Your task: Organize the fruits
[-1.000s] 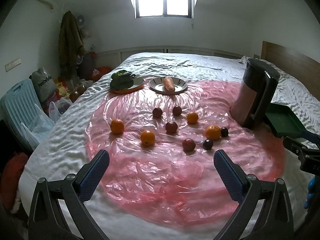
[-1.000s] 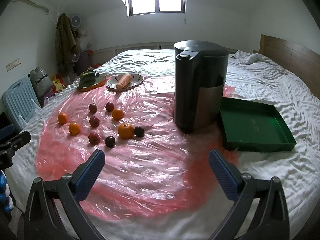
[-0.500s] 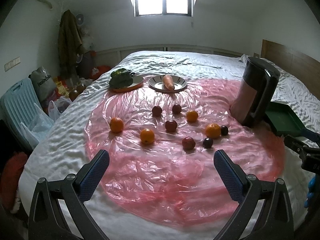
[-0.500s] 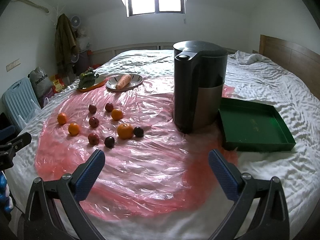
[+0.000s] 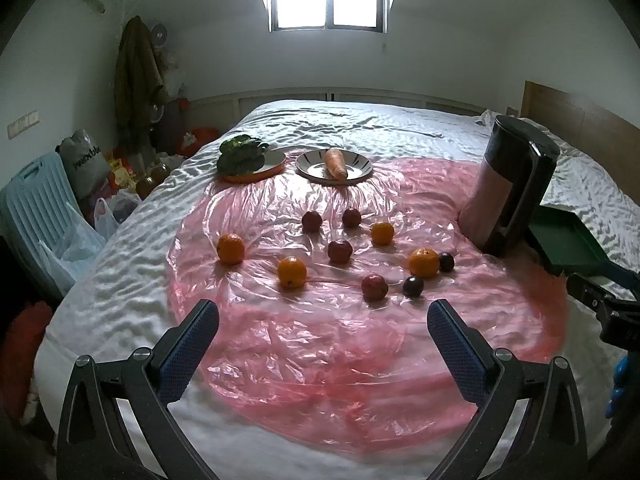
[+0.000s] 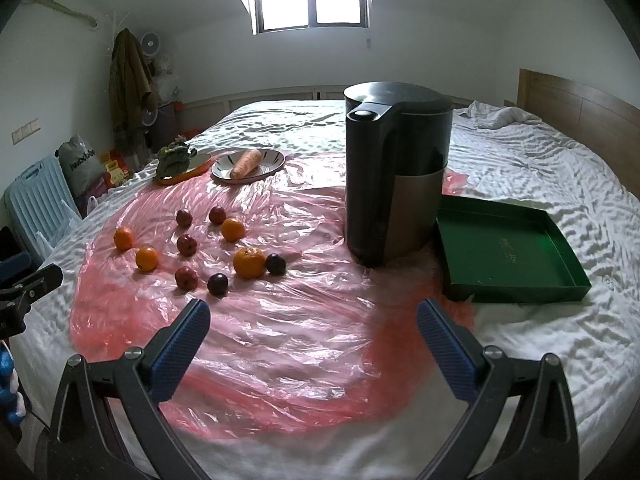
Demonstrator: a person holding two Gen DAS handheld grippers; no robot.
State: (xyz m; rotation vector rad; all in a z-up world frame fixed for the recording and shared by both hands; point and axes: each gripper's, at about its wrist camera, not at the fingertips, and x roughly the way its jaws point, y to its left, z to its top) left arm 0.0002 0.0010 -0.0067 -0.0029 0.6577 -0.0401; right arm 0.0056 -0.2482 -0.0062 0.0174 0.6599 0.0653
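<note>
Bed (image 6: 540, 168), white sheet, partly covered by a pink plastic sheet (image 5: 320, 352).

Fruit, loose on the plastic, none held:
- four oranges, largest (image 5: 424, 262) touching a dark plum (image 5: 446, 261); others at (image 5: 230, 248), (image 5: 292, 272), (image 5: 382, 233);
- second dark plum (image 5: 413, 286) just beside a red fruit (image 5: 374, 287); three more red fruits behind, one at (image 5: 340, 251).

Green tray (image 6: 508, 252), empty, on the sheet just right of a black kettle (image 6: 396, 184).

Far edge: a plate with a carrot (image 5: 335, 163); an orange-rimmed dish with leafy greens (image 5: 240, 154).

Left gripper (image 5: 322, 336): jaws spread wide, nothing between them, above the near plastic. Right gripper (image 6: 312, 332): likewise spread and empty.
</note>
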